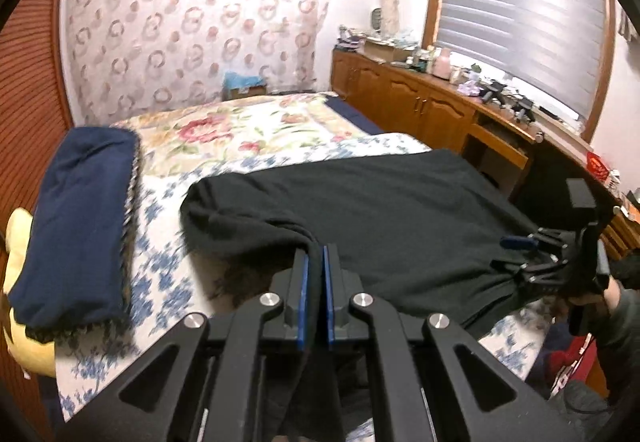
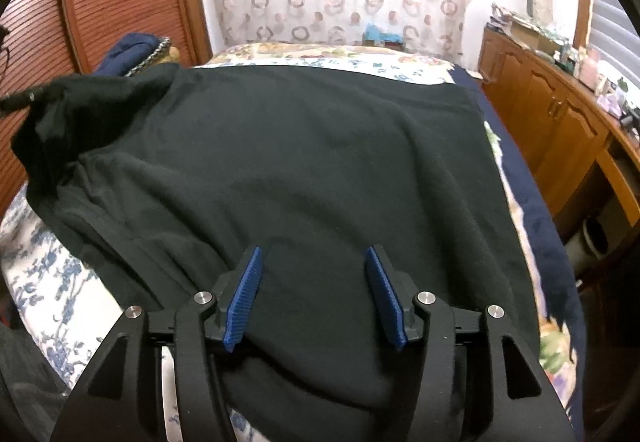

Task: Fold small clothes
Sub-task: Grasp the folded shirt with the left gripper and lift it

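Left gripper (image 1: 315, 256): clenched on a pinched fold of the black fleece garment (image 1: 380, 210), lifted at 12 o'clock.
Right gripper (image 2: 314, 262): released, 2 blue ribbed pads (image 2: 244, 298) apart over the cloth.

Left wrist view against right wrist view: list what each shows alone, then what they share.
Only the left wrist view: the left gripper, jaws shut on a fold of the black garment, a yellow item, and the right gripper from outside.
Only the right wrist view: the right gripper's open jaws over the cloth, pads not pressing.
Both: the black garment, the folded navy cloth, the floral bedcover, the wooden cabinets.
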A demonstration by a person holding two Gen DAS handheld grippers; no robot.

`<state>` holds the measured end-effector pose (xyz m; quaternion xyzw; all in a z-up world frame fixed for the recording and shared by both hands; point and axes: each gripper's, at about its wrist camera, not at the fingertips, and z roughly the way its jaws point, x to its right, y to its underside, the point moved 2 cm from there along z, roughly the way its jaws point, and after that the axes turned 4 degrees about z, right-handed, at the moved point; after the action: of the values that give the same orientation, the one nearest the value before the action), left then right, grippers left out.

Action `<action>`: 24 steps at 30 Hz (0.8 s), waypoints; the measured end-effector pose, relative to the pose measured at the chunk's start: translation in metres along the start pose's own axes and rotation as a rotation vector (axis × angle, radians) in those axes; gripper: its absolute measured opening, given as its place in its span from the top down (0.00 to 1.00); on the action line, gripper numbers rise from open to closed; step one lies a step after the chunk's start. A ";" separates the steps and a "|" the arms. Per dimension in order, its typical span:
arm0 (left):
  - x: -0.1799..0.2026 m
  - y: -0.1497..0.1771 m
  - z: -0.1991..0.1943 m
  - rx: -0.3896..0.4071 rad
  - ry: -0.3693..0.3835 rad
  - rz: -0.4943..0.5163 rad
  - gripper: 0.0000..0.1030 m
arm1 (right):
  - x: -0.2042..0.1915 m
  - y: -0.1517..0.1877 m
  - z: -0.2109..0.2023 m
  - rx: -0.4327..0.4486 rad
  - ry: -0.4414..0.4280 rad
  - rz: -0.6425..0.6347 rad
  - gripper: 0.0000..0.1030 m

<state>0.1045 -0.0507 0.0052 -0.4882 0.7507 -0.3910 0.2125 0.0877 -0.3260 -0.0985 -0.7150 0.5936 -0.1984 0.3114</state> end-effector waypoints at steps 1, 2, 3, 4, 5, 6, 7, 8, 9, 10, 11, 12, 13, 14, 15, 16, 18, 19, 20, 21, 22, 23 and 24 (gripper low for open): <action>0.006 -0.002 0.000 0.005 0.004 0.006 0.97 | 0.000 0.002 -0.001 0.005 0.004 0.003 0.46; 0.011 -0.007 0.000 0.011 0.013 0.014 0.97 | -0.001 0.004 -0.002 0.013 0.008 -0.001 0.46; 0.016 -0.011 0.000 0.014 0.021 0.022 0.97 | -0.004 0.006 -0.003 0.020 0.012 -0.010 0.46; 0.023 -0.016 0.001 0.022 0.030 0.032 0.97 | -0.004 0.007 -0.004 0.026 0.013 -0.015 0.46; 0.028 -0.020 0.002 0.024 0.038 0.040 0.97 | -0.005 0.007 -0.004 0.025 0.010 -0.013 0.46; 0.034 -0.024 0.003 0.027 0.048 0.048 0.97 | -0.004 0.006 -0.004 0.021 0.006 -0.014 0.46; 0.042 -0.031 0.004 0.034 0.059 0.057 0.97 | -0.003 0.006 -0.005 0.016 0.004 -0.018 0.46; 0.050 -0.036 0.006 0.038 0.069 0.071 0.97 | -0.002 0.007 -0.007 0.012 0.005 -0.019 0.46; 0.054 -0.039 0.007 0.041 0.076 0.079 0.97 | 0.000 0.008 -0.010 0.012 0.009 -0.017 0.46; 0.063 -0.045 0.008 0.045 0.090 0.091 0.97 | 0.002 0.008 -0.012 0.015 0.013 -0.015 0.46; 0.069 -0.049 0.009 0.047 0.101 0.102 0.97 | 0.005 0.009 -0.017 0.022 0.016 -0.011 0.46; 0.077 -0.053 0.010 0.048 0.113 0.114 0.97 | 0.008 0.009 -0.020 0.025 0.021 -0.010 0.46; 0.085 -0.058 0.012 0.051 0.124 0.127 0.97 | 0.011 0.010 -0.025 0.033 0.032 -0.008 0.46; 0.092 -0.063 0.014 0.051 0.139 0.138 0.97 | 0.016 0.010 -0.031 0.044 0.044 -0.004 0.46; 0.101 -0.068 0.016 0.049 0.162 0.144 0.97 | 0.020 0.010 -0.037 0.054 0.050 0.000 0.46; 0.109 -0.073 0.018 0.047 0.180 0.151 0.97 | 0.024 0.010 -0.043 0.064 0.056 0.005 0.46; 0.129 -0.084 0.022 0.048 0.206 0.182 0.97 | 0.034 0.009 -0.057 0.093 0.076 0.016 0.46; 0.139 -0.089 0.023 0.047 0.223 0.197 0.97 | 0.040 0.009 -0.063 0.107 0.086 0.025 0.46; 0.149 -0.094 0.025 0.042 0.247 0.208 0.97 | 0.044 0.008 -0.069 0.119 0.095 0.036 0.46; 0.159 -0.100 0.027 0.038 0.272 0.216 0.97 | 0.051 0.008 -0.075 0.131 0.103 0.052 0.46; 0.169 -0.104 0.030 0.032 0.286 0.222 0.97 | 0.055 0.008 -0.079 0.136 0.108 0.062 0.46; 0.176 -0.108 0.032 0.024 0.297 0.227 0.97 | 0.060 0.007 -0.082 0.141 0.113 0.071 0.46; 0.184 -0.111 0.036 0.008 0.316 0.232 0.97 | 0.065 0.007 -0.085 0.144 0.120 0.080 0.46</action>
<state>0.1126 -0.2536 0.0833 -0.3301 0.8245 -0.4385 0.1377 0.0413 -0.4074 -0.0474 -0.6532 0.6235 -0.2704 0.3338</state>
